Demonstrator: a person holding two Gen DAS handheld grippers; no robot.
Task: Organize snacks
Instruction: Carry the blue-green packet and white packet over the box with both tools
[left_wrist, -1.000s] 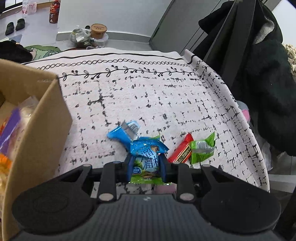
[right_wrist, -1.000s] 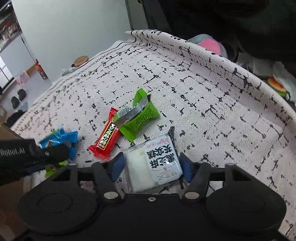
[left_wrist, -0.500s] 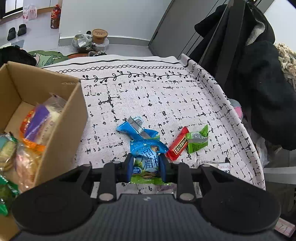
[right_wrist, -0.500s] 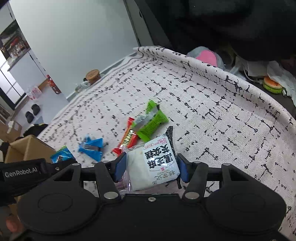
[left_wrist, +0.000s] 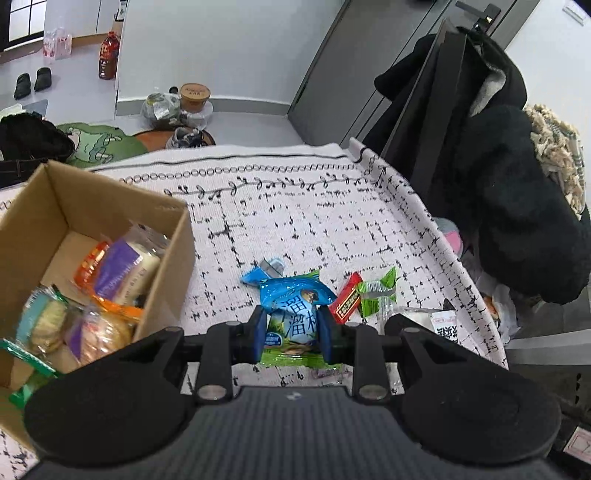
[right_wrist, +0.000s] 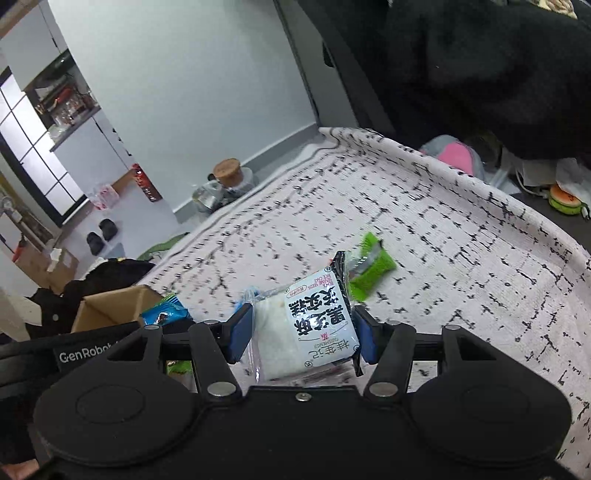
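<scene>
My left gripper is shut on a blue and green snack packet and holds it above the cloth, just right of the open cardboard box that holds several snacks. My right gripper is shut on a white rice cake packet and holds it above the table. A small blue candy, a red bar and a green candy lie on the cloth. The green candy also shows in the right wrist view, and so does the box.
The table is covered by a white cloth with black marks. Dark coats hang at the right edge. Jars, a bottle and shoes stand on the floor beyond the far edge.
Both grippers have risen with their packets. The left one has moved left, so more of the box interior shows. The right one has moved left toward the box.
</scene>
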